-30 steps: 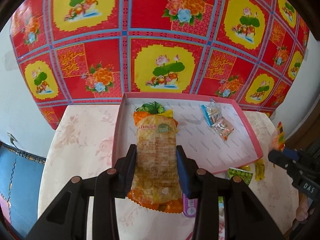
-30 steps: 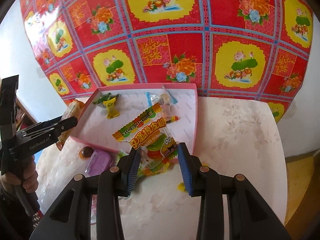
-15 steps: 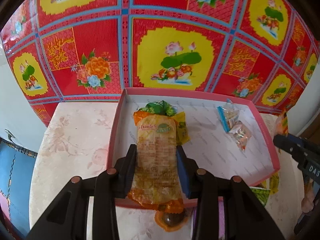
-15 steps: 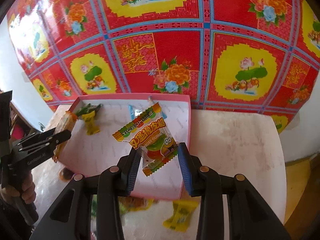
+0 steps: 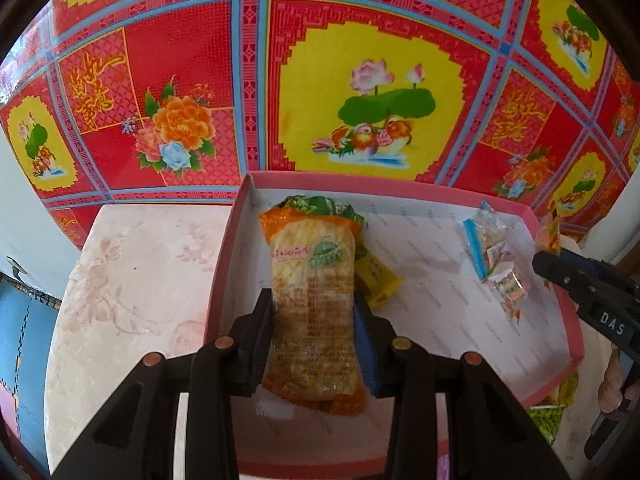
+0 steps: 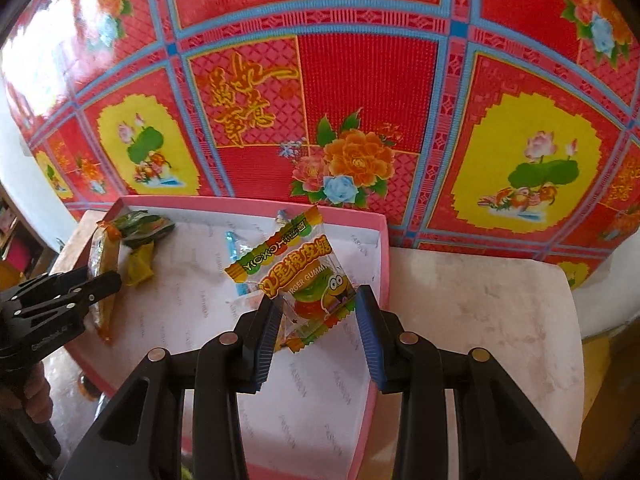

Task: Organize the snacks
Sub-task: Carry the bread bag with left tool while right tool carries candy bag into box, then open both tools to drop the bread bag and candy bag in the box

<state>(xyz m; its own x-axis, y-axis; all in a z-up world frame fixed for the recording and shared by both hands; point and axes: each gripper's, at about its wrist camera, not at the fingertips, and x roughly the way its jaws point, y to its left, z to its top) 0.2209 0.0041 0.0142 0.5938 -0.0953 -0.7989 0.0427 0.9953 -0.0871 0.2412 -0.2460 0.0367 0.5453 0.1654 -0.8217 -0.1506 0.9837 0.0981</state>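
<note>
Clamping a long orange-edged snack packet (image 5: 313, 304) between both pads, the left gripper (image 5: 313, 312) holds it lengthwise over the left part of the pink box (image 5: 408, 186); the packet carries a green oval badge and a line of red script, neither legible. Just beyond and beside it, inside the box, lie a green-wrapped snack (image 5: 320, 205) and a yellow wrapper (image 5: 378, 280), the yellow one touching the held packet's right edge. Toward the box's right side sit clear blue-edged sachets (image 5: 494, 264), well apart from the held packet. The right gripper (image 6: 316, 320) pinches a gummy candy packet (image 6: 302, 276) by its lower portion, tilted, over the right part of the same box; the print reads "YOXO" on the yellow strip and "BURGER GUMM", partly cut off, beside a cartoon burger face, with large Chinese characters in orange. In the left wrist view the right gripper's black body shows the letters "DAS"; in the right wrist view the left gripper bears grey lettering, too blurred to read. The box liner repeats a faint word, seemingly "FASHION". The box rests on a pale floral table (image 5: 132, 280), against a red patterned cloth (image 6: 360, 80) with gold calligraphy, peonies and lotus panels.
</note>
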